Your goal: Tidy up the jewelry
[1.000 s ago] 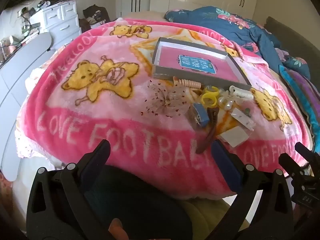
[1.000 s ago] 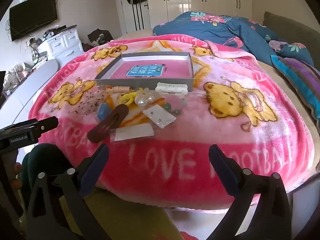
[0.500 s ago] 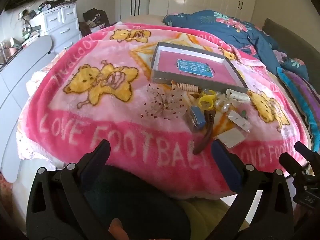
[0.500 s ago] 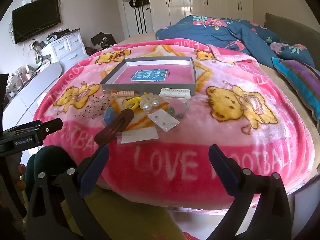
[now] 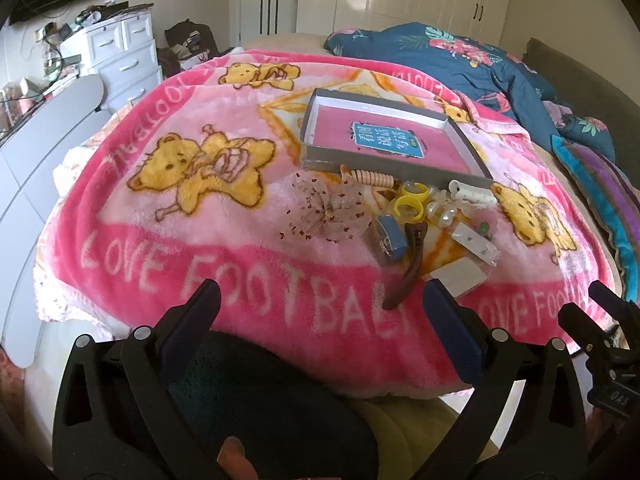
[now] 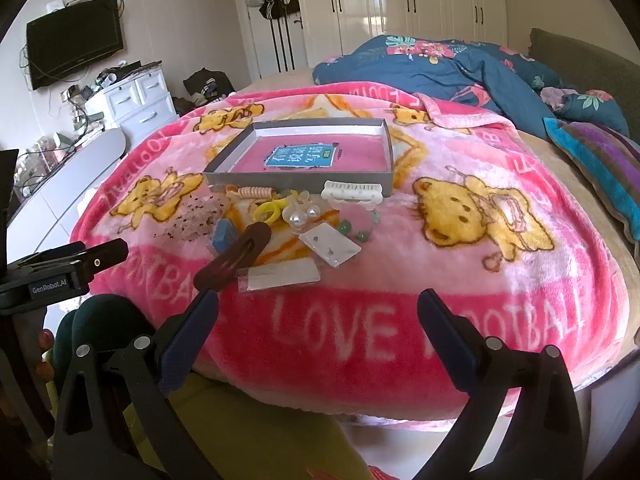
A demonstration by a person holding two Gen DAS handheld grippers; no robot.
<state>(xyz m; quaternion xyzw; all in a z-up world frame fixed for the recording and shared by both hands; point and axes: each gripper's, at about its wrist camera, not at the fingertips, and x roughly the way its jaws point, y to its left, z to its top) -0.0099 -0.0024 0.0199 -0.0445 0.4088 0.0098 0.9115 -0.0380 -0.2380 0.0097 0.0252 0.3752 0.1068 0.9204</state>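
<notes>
Pink blanket (image 6: 520, 168) ahead of both tongs carries the jewelry pile (image 6: 288, 220) just before the grey tray (image 6: 296, 178); with left gripper (image 5: 320, 312) and right gripper (image 6: 318, 312) both spread and empty, approach low and pinch one piece.

A home bedroom; bed (image 6: 580, 168) under a pink blanket (image 6: 440, 320); wardrobes (image 6: 400, 4); wall television (image 6: 74, 52); white dresser (image 6: 140, 100)

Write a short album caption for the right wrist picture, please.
Open right tool poised before hair clips and trinkets heaped on a pink bear blanket, in front of a shallow grey box.
</notes>
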